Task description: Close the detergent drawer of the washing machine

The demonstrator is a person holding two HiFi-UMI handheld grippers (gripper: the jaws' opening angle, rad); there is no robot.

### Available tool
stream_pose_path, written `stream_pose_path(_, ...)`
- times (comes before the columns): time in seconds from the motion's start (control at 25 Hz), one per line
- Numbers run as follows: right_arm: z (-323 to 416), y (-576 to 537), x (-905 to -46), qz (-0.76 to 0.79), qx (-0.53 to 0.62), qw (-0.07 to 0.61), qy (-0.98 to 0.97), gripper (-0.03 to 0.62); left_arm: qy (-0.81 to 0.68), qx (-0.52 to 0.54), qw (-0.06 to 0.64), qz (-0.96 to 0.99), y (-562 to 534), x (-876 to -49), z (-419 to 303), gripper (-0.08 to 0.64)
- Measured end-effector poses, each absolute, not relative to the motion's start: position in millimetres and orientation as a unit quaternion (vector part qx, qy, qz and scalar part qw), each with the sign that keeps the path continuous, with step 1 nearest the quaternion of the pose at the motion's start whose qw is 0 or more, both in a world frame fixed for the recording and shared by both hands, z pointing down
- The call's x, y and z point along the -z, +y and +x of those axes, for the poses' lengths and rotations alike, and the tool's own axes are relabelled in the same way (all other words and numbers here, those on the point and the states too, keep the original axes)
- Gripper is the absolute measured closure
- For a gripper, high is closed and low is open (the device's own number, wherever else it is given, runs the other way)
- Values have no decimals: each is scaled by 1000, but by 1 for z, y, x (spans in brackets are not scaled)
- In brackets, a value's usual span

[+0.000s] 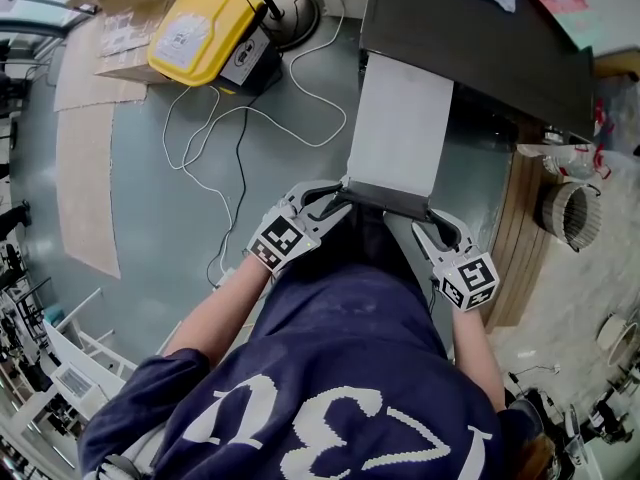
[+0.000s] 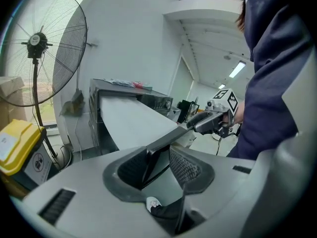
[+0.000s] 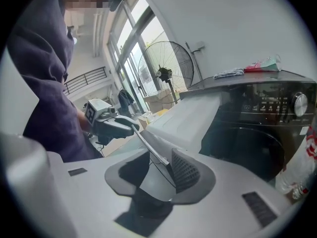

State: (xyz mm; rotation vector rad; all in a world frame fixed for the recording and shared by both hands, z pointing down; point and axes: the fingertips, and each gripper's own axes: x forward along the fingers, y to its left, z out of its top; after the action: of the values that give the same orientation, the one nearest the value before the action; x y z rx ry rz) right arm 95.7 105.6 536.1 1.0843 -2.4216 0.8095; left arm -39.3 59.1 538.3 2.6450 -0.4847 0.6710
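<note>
The dark washing machine [image 1: 480, 43] stands at the top right, its dial and round door [image 3: 247, 143] showing in the right gripper view. Its detergent drawer [image 1: 400, 128] is pulled far out toward the person: a long white top ending in a dark front panel [image 1: 388, 199]. My left gripper [image 1: 322, 205] is at the panel's left corner, and the panel [image 2: 157, 158] fills the gap between its jaws [image 2: 158, 157]. At the right corner, my right gripper [image 1: 432, 226] holds the panel's thin edge [image 3: 156, 155] between its jaws [image 3: 161, 165].
A yellow bin [image 1: 200, 33] and white cables [image 1: 235, 118] lie on the grey floor to the left, with flat cardboard [image 1: 85, 168] beyond. A standing fan [image 2: 49, 48] is near the bin. A coiled duct [image 1: 570, 213] and a plastic bottle [image 3: 297, 172] sit right of the machine.
</note>
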Motion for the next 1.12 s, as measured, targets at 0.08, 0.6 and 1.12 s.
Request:
stream_pose_path(0.08,97,105,-532,385,-285,172,-861,440,-170,-237,183,939,59,-535,-39,410)
stream_pose_path(0.6,101,98,-520,387,-274,169,-864,445,-169,-246,173,939,52,-525,-34,411)
stream_pose_path(1.12,111,68,-514,399,-262,166,-863,443,-188,-239,166,938,22,-518,-24,410)
